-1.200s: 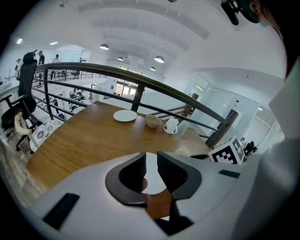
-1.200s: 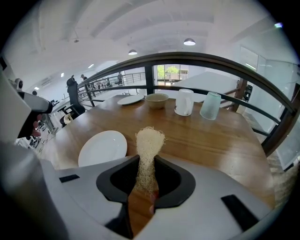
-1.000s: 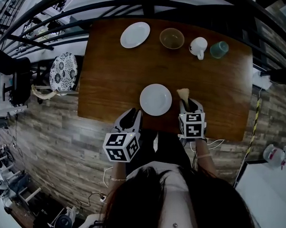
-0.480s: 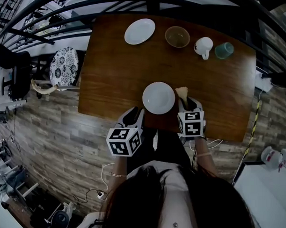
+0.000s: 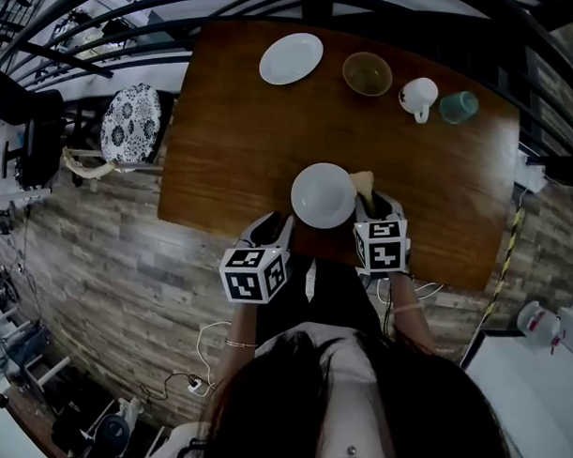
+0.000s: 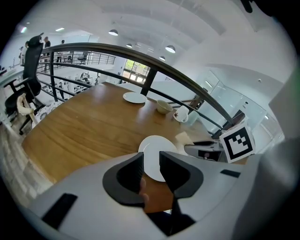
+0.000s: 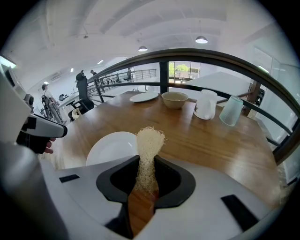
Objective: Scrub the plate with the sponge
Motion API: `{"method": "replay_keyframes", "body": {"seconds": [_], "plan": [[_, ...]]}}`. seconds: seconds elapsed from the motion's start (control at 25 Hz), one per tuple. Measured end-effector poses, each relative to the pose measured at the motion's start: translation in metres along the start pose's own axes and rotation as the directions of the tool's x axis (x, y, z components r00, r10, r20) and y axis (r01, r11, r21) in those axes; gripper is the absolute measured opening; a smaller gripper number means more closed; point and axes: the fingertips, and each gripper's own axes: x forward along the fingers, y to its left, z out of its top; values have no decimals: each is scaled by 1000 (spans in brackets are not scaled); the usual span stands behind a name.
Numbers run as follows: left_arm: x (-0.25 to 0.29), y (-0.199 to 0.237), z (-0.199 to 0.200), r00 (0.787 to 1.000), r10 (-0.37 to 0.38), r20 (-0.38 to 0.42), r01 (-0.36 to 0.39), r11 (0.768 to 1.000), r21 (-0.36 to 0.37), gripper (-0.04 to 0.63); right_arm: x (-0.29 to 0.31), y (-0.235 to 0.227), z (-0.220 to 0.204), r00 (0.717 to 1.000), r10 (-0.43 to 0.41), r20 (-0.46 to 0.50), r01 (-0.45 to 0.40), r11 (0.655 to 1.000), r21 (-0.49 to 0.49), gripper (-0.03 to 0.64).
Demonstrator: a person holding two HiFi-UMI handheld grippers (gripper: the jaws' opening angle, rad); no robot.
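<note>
A white plate lies near the front edge of the wooden table. My left gripper is at the plate's near-left rim. In the left gripper view the plate shows through the gap between the jaws of the left gripper. The jaws are opening and their pads do not press on the rim. My right gripper sits just right of the plate, shut on a cream mesh sponge. The sponge stands upright out of the right gripper, beside the plate.
At the table's far side stand a second white plate, a bowl, a white jug and a pale green glass. A patterned chair is left of the table. A dark railing runs behind it.
The left gripper has edged forward and right, closer to the plate's near rim. The right gripper still holds the sponge beside the plate. The head view has drifted slightly.
</note>
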Motion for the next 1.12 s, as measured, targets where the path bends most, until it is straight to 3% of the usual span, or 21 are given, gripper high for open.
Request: {"method": "replay_keyframes", "body": {"seconds": [0.68,1.12], "plan": [[24,9,-19,997,-41,-67,34,995,-97,117,22,21,12,998,46,-35,-47,998,-47,107],[42,10,-33,989,-63,-135,48,993,-112,130,32,28,16,997,67,-50,-70,995,-69,107]]}}
